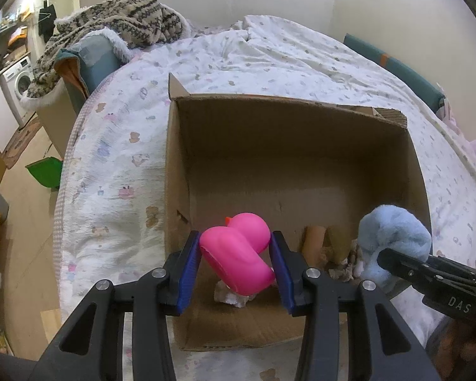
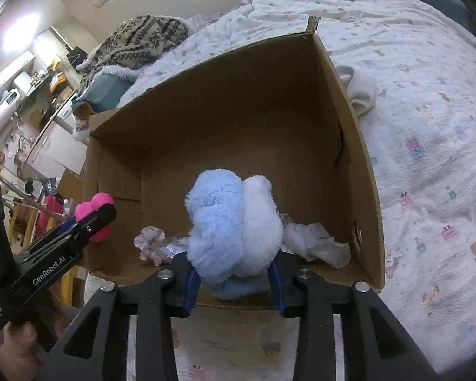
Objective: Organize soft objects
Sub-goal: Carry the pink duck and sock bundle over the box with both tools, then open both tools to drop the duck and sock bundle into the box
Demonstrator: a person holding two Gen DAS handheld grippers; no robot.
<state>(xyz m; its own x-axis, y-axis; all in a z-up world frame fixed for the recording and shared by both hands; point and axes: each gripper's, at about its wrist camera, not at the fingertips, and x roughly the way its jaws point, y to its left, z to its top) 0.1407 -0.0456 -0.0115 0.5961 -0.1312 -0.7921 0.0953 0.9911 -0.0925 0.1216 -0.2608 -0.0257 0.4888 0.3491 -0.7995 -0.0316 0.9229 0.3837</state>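
Above the cardboard box, the left gripper is clamping a pink duck while the right gripper is squeezing a blue-and-white plush.

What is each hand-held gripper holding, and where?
Left hand-held gripper: pink duck, gripped across its body. Right hand-held gripper: blue-and-white plush, by its lower sides.

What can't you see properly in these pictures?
- Left wrist view: the white scrap in the cardboard box is mostly hidden behind the pink duck in the left tongs.
- Right wrist view: the box floor behind the blue and white plush in the right tongs is hidden.
- Kitchen counter items at far left are too small to tell.
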